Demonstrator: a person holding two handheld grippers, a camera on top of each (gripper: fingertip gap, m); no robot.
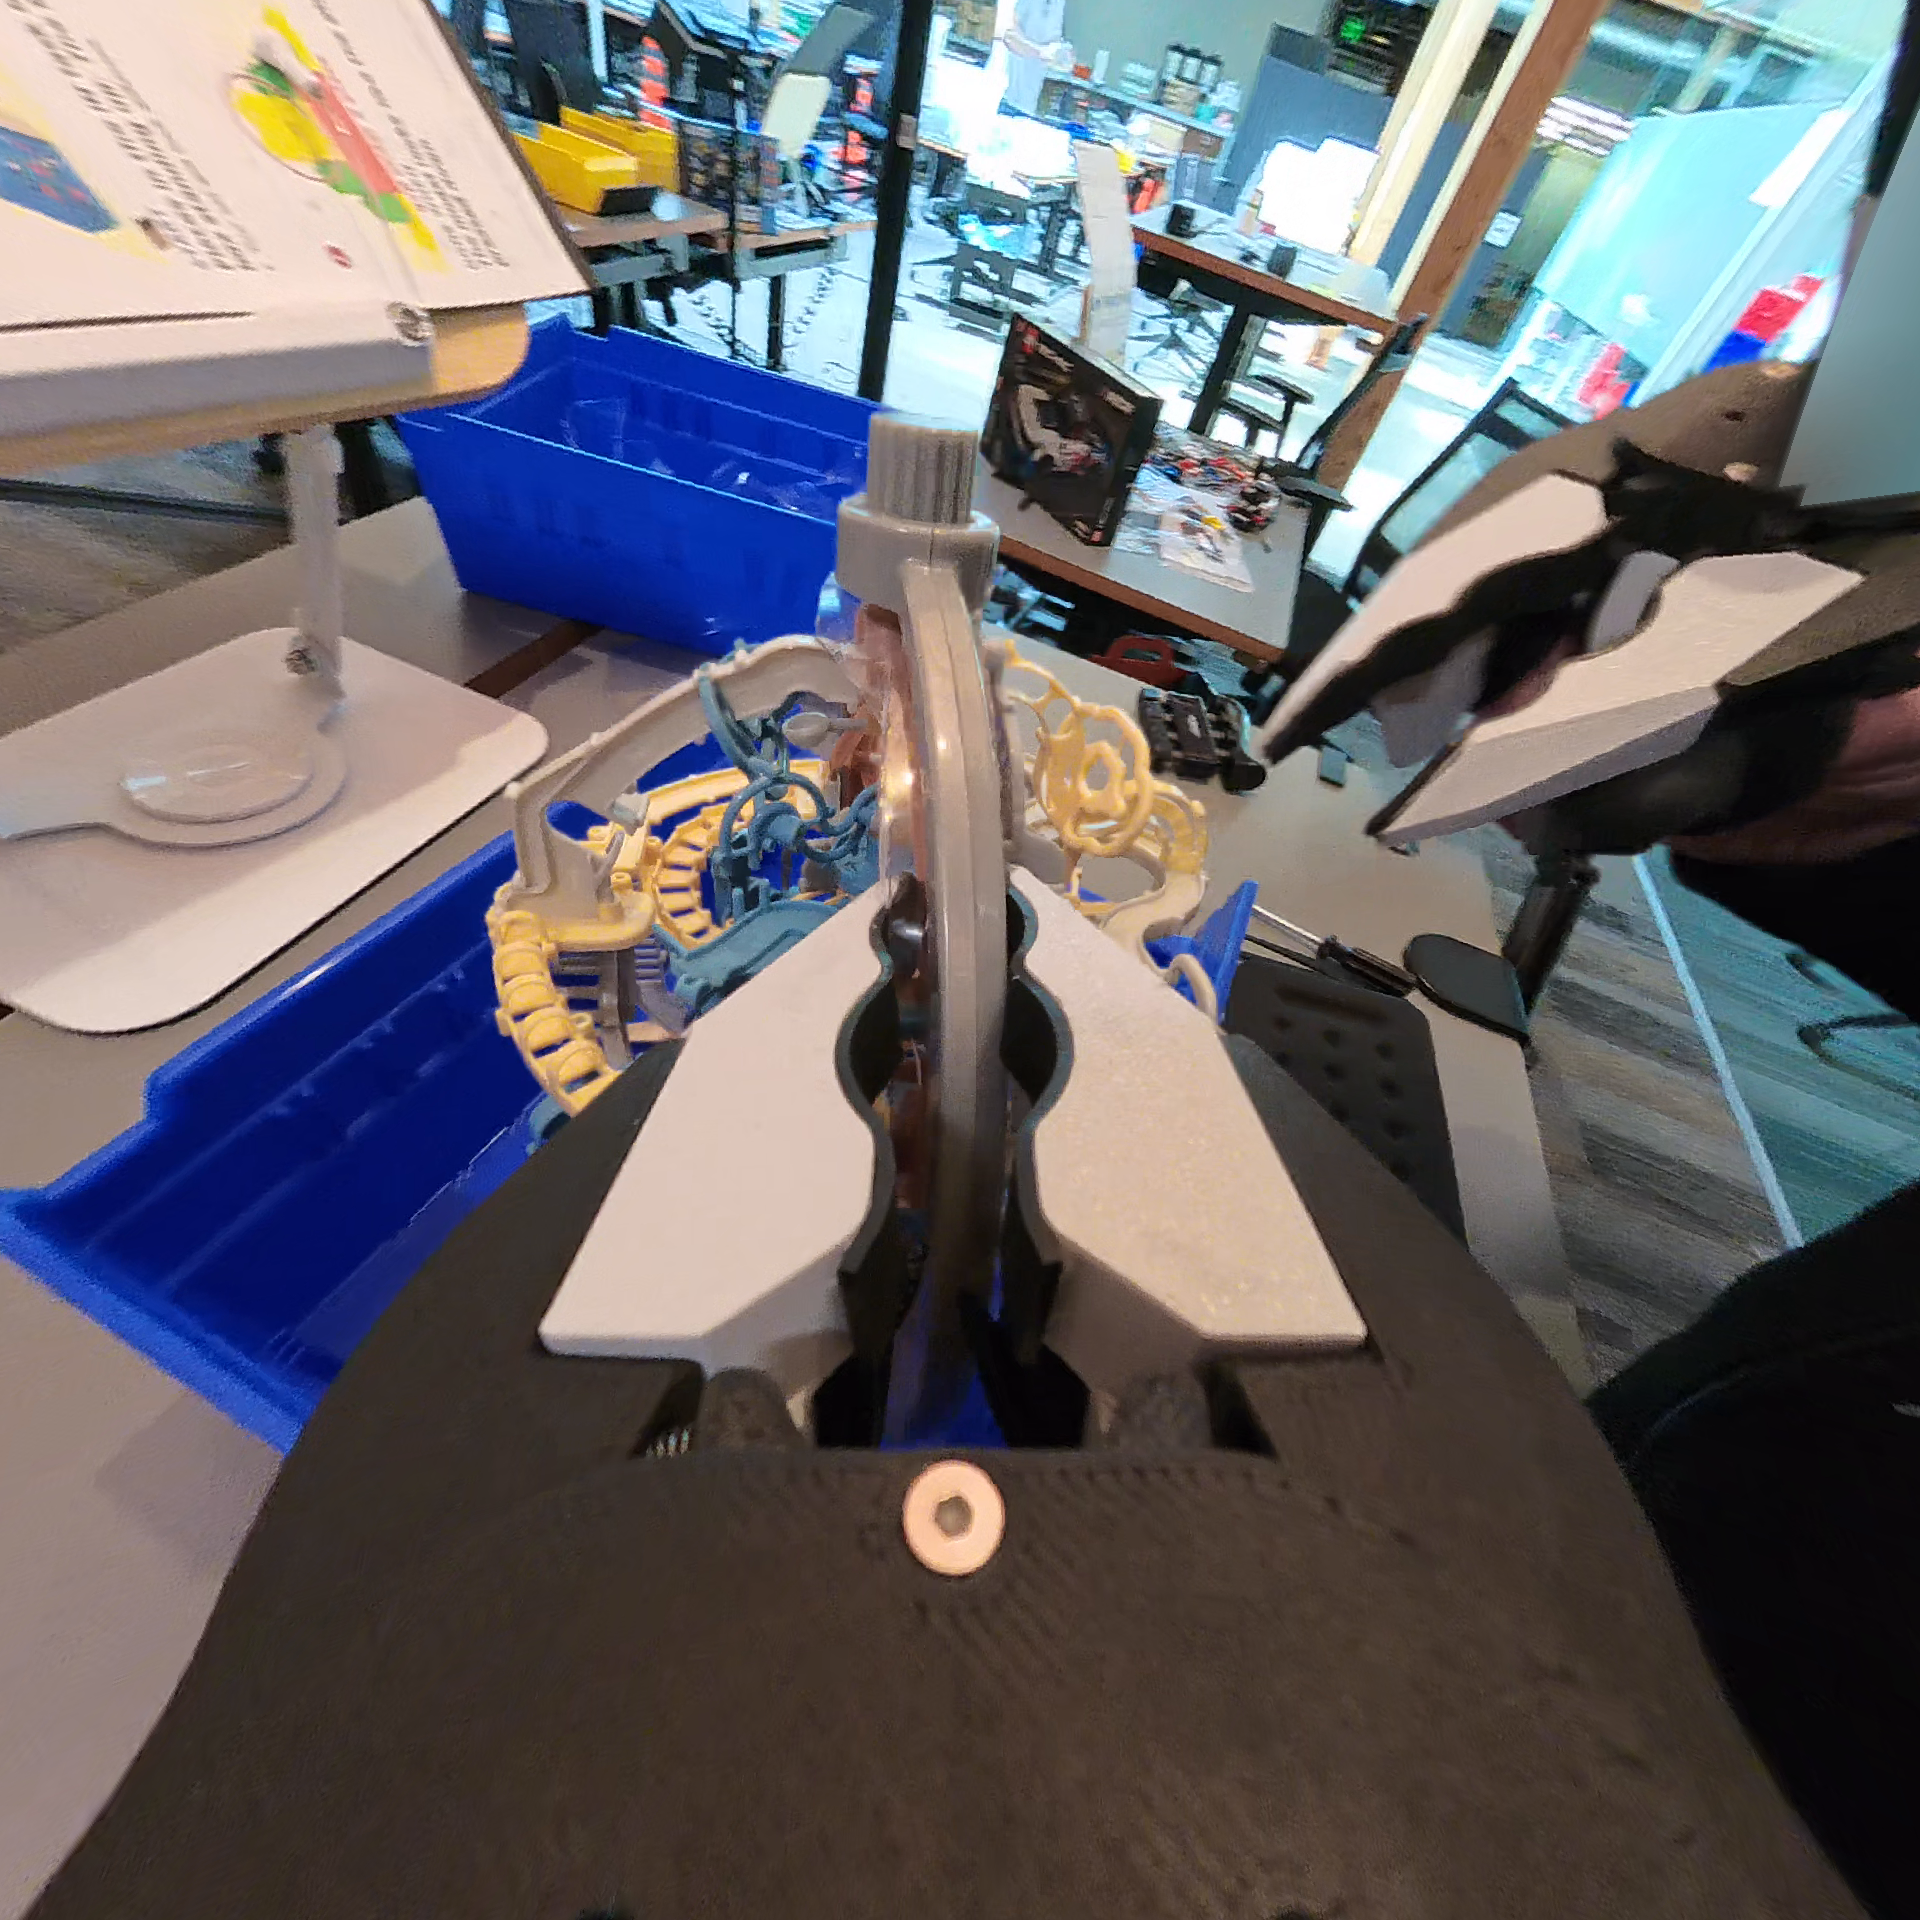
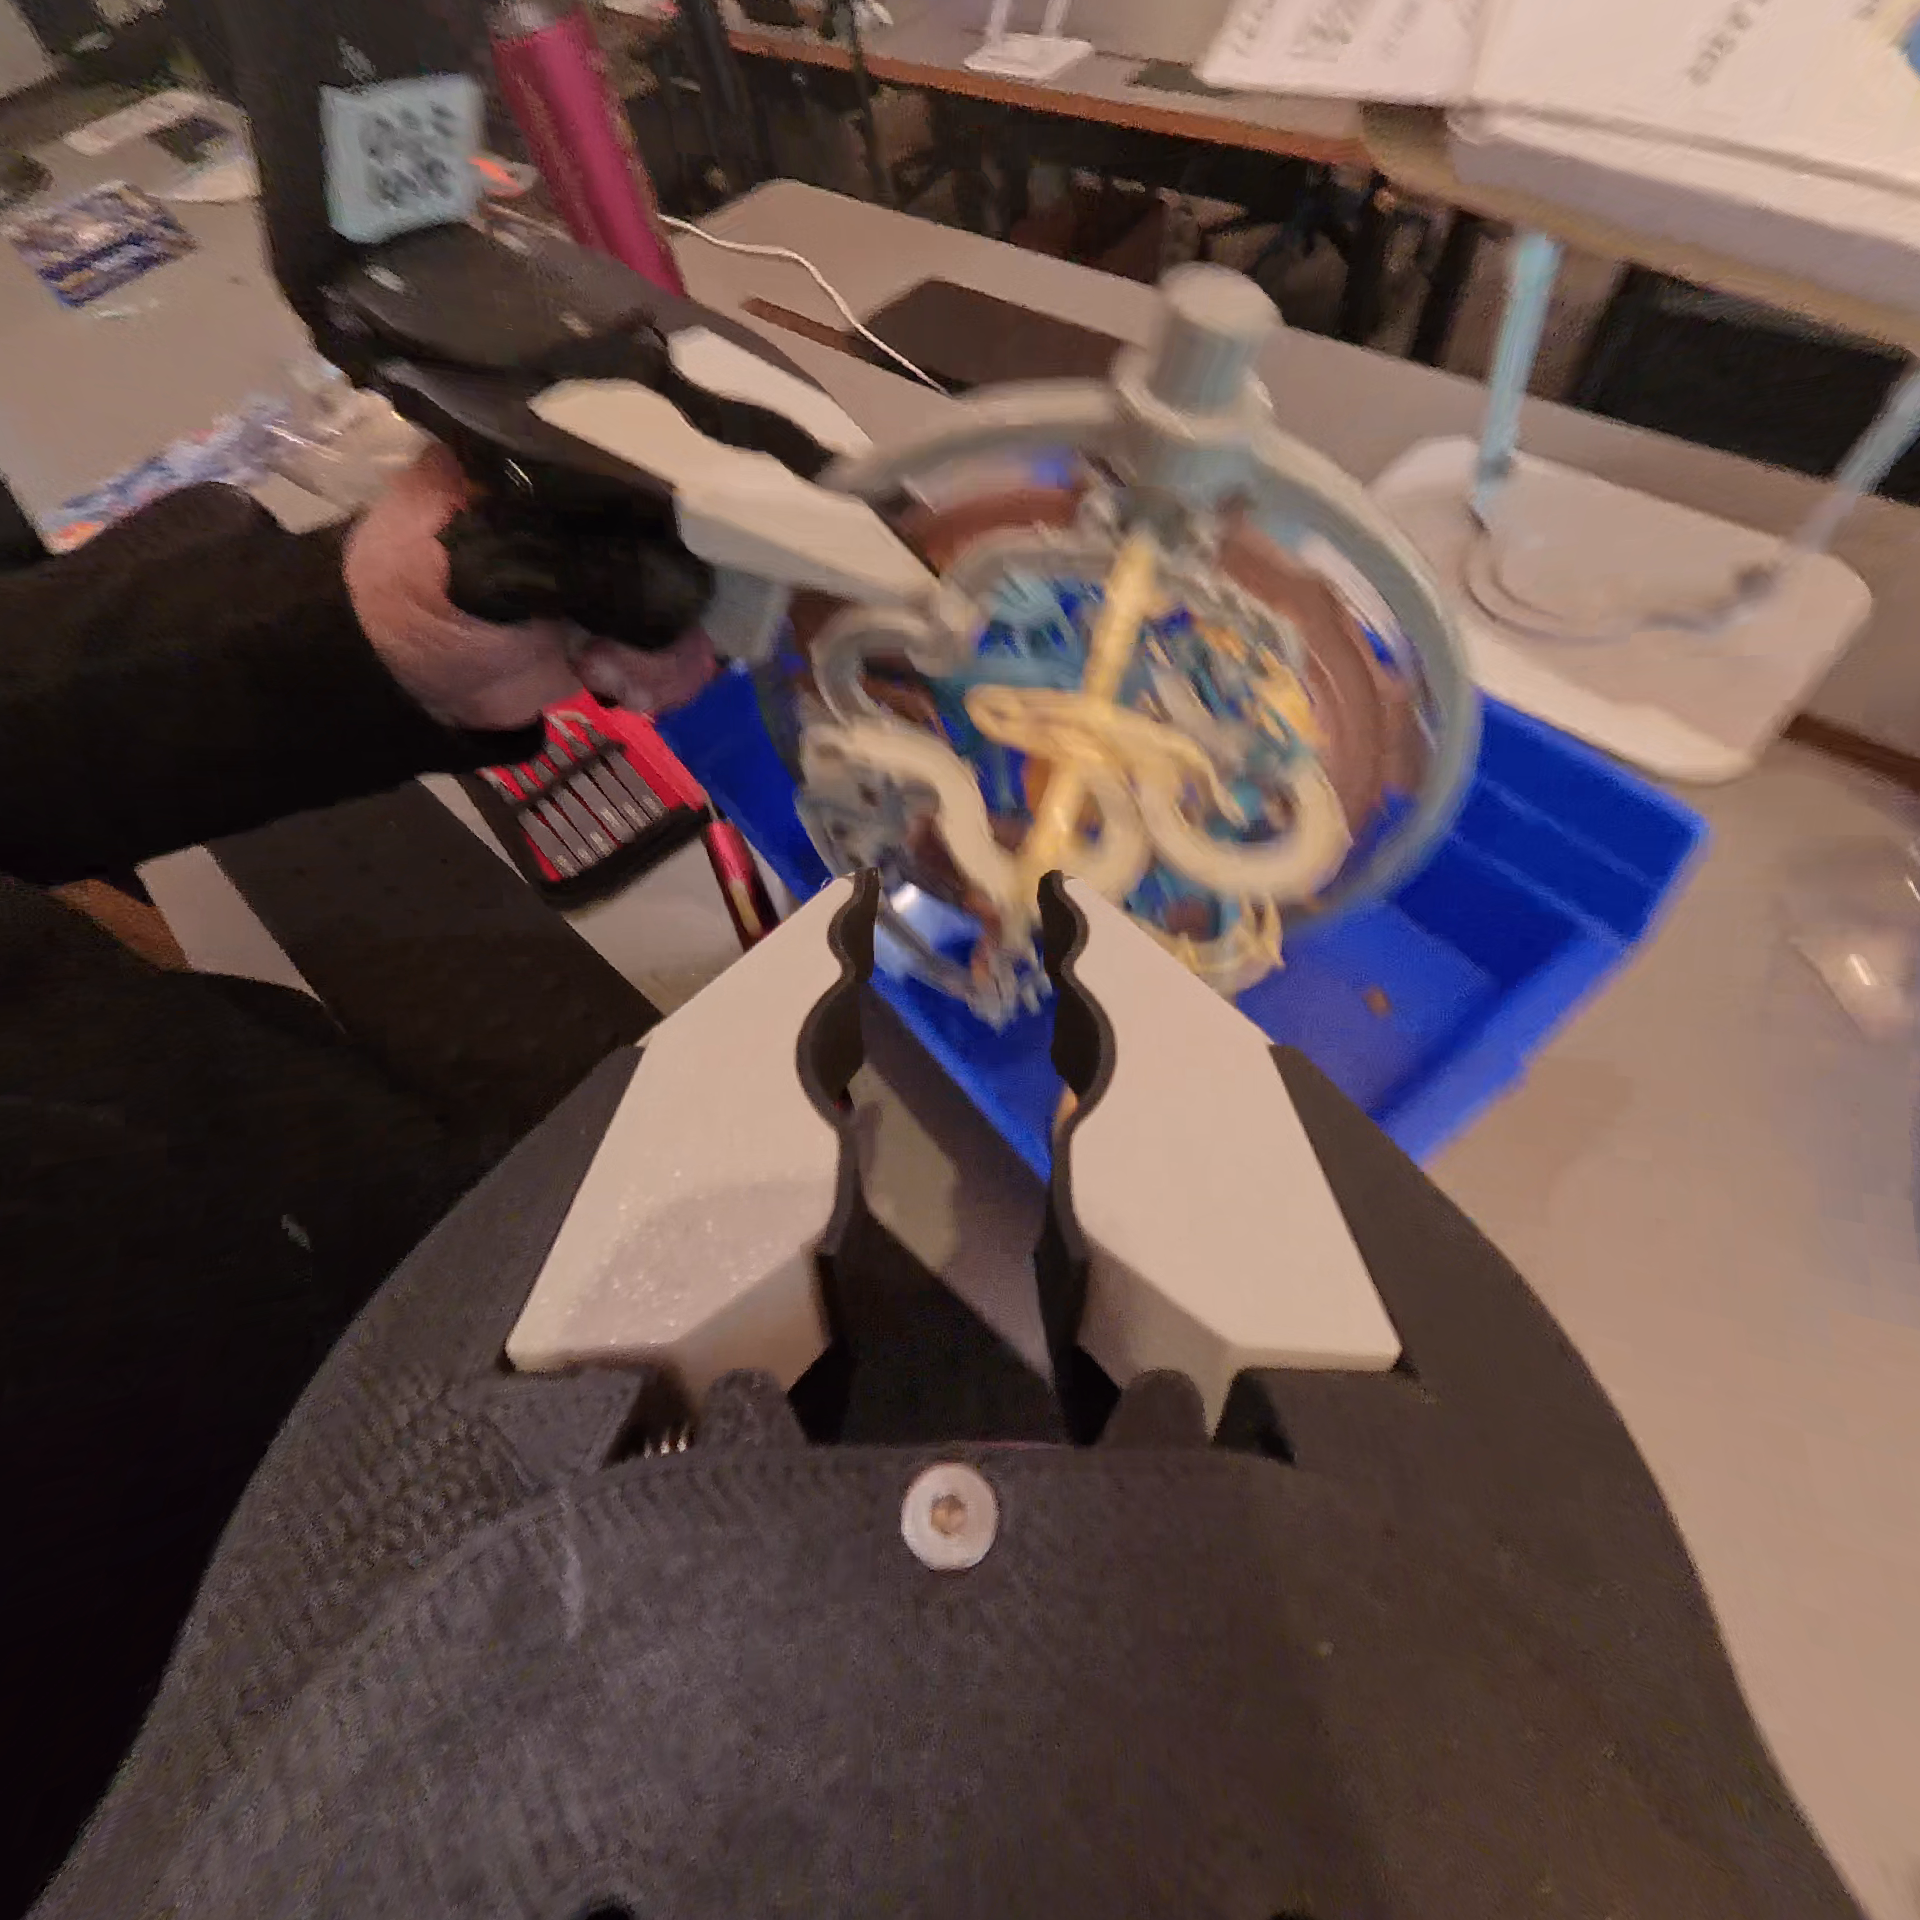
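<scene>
Above a blue plastic bin (image 1: 260, 1132) on the grey table (image 1: 83, 1475), the left gripper (image 1: 948, 935) pinched the grey ring of a clear maze-ball puzzle (image 1: 951, 831), both pale fingers (image 1: 769, 1122) pressed against the band. Around it stood a white book stand (image 1: 239, 779) carrying an open instruction booklet (image 1: 239, 166), a second blue bin (image 1: 644, 499) behind, and a dark boxed kit (image 1: 1070, 426) on a farther table. A red screwdriver-bit case (image 2: 592, 790) lay beside the bin, under the hand (image 2: 436, 613) gripping the left tool.

The right gripper (image 2: 956, 904) hung just short of the sphere, its fingers spread with a clear gap and nothing between them; the puzzle blocked its view of the bin below.

Inside the sphere ran yellow, cream and blue tracks, crossed by a brown disc, with a ribbed grey knob (image 1: 923, 457) atop the ring. From the right wrist view it was motion-blurred.

Beyond lay a workshop of desks, chairs and shelving.
</scene>
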